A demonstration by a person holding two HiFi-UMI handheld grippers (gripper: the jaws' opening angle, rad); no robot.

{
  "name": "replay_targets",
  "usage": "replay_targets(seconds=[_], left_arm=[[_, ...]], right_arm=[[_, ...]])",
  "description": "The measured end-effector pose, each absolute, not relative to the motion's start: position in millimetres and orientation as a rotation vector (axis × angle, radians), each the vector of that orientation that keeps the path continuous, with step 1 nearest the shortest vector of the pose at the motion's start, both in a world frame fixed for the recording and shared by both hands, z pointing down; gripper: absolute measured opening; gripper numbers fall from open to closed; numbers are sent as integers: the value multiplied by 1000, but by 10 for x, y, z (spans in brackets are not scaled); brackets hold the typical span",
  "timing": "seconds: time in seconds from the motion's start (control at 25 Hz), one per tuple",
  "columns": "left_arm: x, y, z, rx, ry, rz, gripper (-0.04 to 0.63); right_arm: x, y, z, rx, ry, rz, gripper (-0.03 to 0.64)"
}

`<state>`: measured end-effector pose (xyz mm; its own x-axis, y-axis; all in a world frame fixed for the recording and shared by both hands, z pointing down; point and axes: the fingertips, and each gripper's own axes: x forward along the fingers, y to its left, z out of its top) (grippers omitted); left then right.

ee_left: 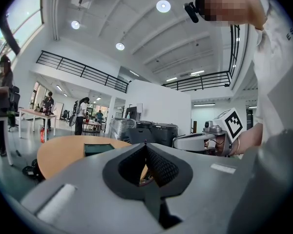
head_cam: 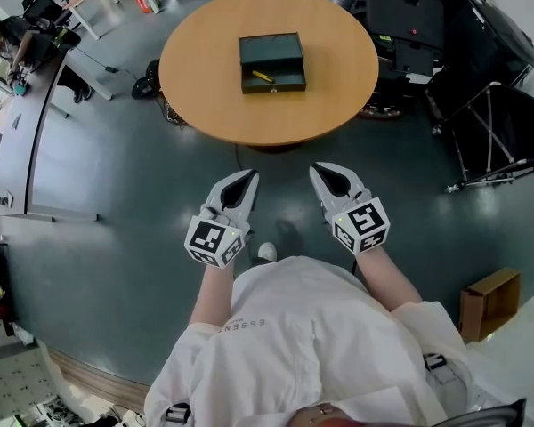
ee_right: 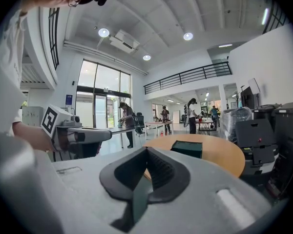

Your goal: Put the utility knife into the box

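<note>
A dark green box lies open on the round wooden table, well ahead of me. A yellow utility knife rests inside its near half. Both grippers hang over the floor short of the table. My left gripper is shut and holds nothing, and so is my right gripper. In the left gripper view the shut left gripper points toward the table, with the box far beyond. The right gripper view shows the right gripper shut, and the box on the table.
Black cases and equipment crowd the table's right side, with a folding stand nearer me. A cardboard box sits on the floor at right. A long desk with a seated person runs along the left. More people stand at tables far off.
</note>
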<state>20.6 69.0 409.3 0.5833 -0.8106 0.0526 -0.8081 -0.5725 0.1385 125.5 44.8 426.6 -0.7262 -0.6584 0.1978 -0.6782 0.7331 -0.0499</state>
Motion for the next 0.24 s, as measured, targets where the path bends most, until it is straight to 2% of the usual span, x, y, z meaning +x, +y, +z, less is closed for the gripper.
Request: replay_targets(seconds=[0.24], left_arm=[[216,664,4093,2664,-1364,-23,8]], right_arm=[[1224,434,4272,1068,-2764,173,-9]])
